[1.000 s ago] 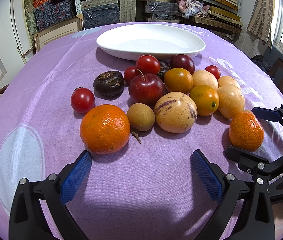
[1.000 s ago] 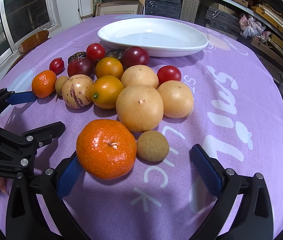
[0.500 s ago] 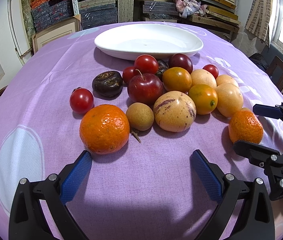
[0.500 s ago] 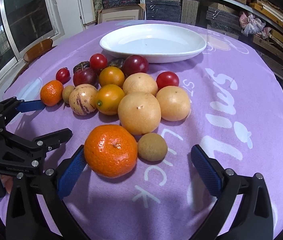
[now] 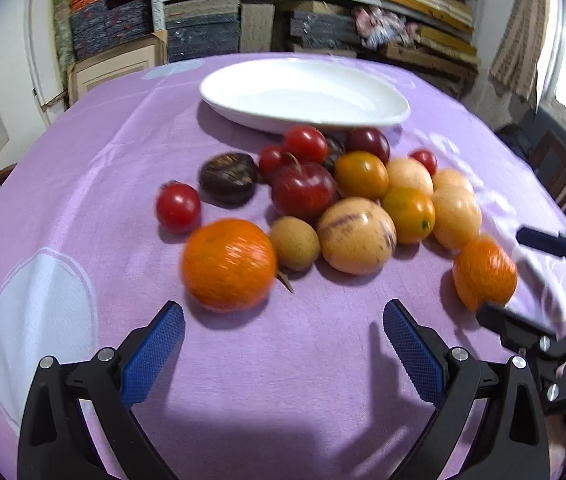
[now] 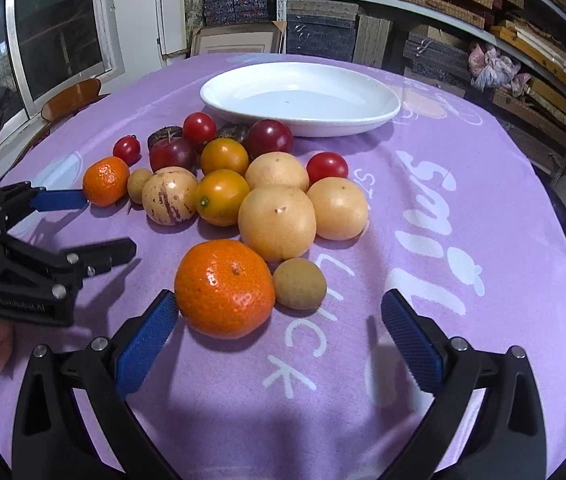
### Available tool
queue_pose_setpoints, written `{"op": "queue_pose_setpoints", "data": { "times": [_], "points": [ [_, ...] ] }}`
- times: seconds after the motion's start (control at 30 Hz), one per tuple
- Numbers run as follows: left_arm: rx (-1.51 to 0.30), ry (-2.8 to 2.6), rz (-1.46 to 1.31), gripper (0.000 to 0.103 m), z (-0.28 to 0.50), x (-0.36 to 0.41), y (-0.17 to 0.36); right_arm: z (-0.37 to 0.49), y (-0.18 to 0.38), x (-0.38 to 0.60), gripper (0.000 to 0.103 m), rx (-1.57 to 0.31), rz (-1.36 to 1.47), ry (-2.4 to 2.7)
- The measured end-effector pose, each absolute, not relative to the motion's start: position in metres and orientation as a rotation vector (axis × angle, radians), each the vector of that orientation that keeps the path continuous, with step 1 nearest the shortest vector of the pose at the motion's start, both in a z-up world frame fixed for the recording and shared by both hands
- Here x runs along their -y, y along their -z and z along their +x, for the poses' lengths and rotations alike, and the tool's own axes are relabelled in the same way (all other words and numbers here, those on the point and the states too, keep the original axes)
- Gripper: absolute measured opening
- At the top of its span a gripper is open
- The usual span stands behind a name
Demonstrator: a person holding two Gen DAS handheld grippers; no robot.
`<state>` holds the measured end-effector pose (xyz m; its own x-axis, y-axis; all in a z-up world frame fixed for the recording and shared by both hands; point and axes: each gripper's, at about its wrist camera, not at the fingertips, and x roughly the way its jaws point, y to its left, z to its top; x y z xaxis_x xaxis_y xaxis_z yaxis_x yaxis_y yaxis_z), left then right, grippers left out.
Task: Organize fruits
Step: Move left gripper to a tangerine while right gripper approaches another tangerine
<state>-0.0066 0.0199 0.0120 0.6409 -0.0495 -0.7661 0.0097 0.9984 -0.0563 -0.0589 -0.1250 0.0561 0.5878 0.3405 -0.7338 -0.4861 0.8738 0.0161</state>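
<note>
Fruits (image 6: 275, 220) heaped before both wide-spread, low-held grippers (image 6: 275, 340).

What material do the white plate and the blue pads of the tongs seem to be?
White plate: likely glazed ceramic, possibly melamine; smooth, glossy, with soft reflections. Blue pads on the right tongs: probably rubber or soft plastic; matte, with a fine cross-hatched grip texture.

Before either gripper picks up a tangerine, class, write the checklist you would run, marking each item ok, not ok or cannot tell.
1. Left gripper open: ok.
2. Right gripper open: ok.
3. White plate free of fruit: ok.
4. Left tangerine centred between left fingers: not ok, it lies ahead, toward the left finger.
5. Right tangerine centred between right fingers: not ok, it sits by the left finger.
6. Tangerines firm: cannot tell.
</note>
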Motion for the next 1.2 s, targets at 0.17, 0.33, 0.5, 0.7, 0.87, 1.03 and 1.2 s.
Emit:
{"op": "queue_pose_setpoints", "data": {
  "times": [0.17,0.33,0.5,0.7,0.87,1.03,1.2],
  "points": [
    [-0.858,0.025,-0.169,0.1,-0.009,-0.056,-0.022,-0.072,-0.063,0.135,0.099,-0.769,-0.157,-0.534],
    [-0.838,0.064,-0.203,0.1,-0.017,-0.071,-0.031,-0.081,-0.072,0.136,0.099,-0.732,-0.134,-0.603],
    [-0.828,0.111,-0.078,0.1,-0.023,-0.05,-0.029,-0.085,-0.078,0.13,0.099,-0.703,-0.142,-0.636],
    [-0.798,0.178,0.036,0.1,-0.024,-0.023,-0.028,-0.082,-0.076,0.124,0.073,-0.721,-0.147,-0.662],
    [-0.844,0.197,-0.026,0.086,-0.005,-0.03,-0.021,-0.08,-0.071,0.116,0.067,-0.745,-0.161,-0.685],
    [-0.878,0.179,-0.08,0.073,0.007,-0.041,-0.015,-0.079,-0.069,0.111,0.065,-0.756,-0.166,-0.696],
    [-0.892,0.15,-0.115,0.056,0.016,-0.052,-0.011,-0.074,-0.064,0.111,0.064,-0.787,-0.154,-0.699]
  ]
}}
